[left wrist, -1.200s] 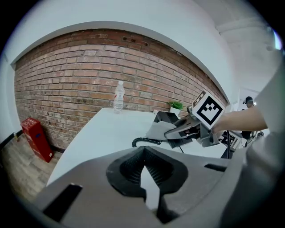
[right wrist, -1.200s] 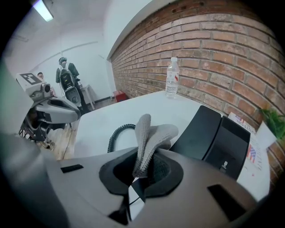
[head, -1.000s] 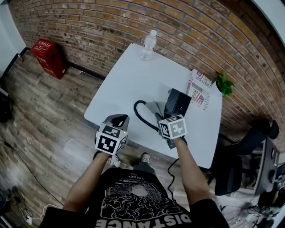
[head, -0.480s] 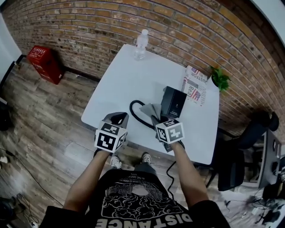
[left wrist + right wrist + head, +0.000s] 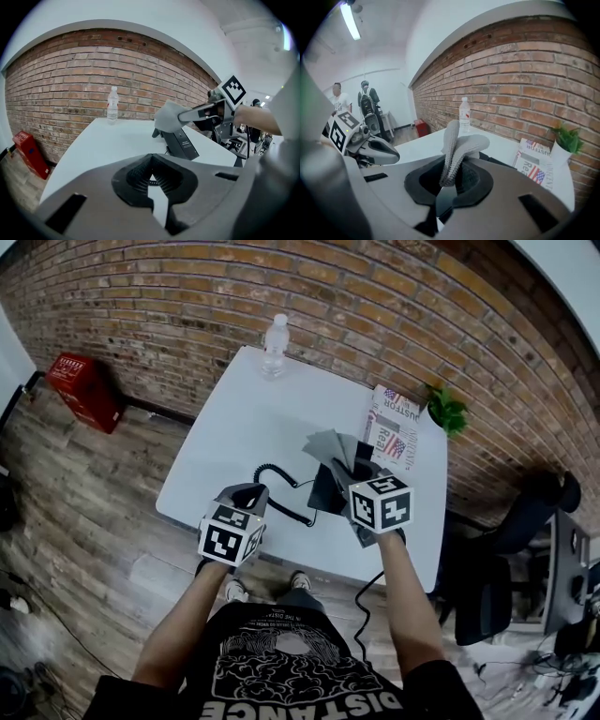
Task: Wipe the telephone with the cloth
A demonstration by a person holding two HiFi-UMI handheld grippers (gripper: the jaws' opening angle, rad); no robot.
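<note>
Head view: the telephone [image 5: 328, 491] is seen on the right half of the table [image 5: 253, 409], near its near edge, its long axis running roughly near to far. The cloth [image 5: 330, 446] is held over its far end by the right gripper [image 5: 359, 468]. The left gripper [image 5: 246, 494] is kept off to the left, just beside the coiled cord [image 5: 274, 495]. A bottle [image 5: 276, 334], a newspaper [image 5: 394, 427] and a plant [image 5: 447, 410] are seen along the far edge.

Left gripper view: the jaws are drawn together and nothing is clamped; only a bit of cord is glimpsed through the gap below the pads. The telephone [image 5: 181, 143] lies ahead and to the right, with the cloth [image 5: 168, 117] at its upper end, pinched by the right gripper [image 5: 185, 115]. Whether cloth and telephone touch cannot be told.

Right gripper view: the jaws are closed on the cloth [image 5: 458, 143], which stands up in a fold between them. The dark telephone [image 5: 499, 162] is seen just beyond and below the fold.

The right gripper is judged much the nearer, so the wipe is best drawn toward the near edge along the long axis.
</note>
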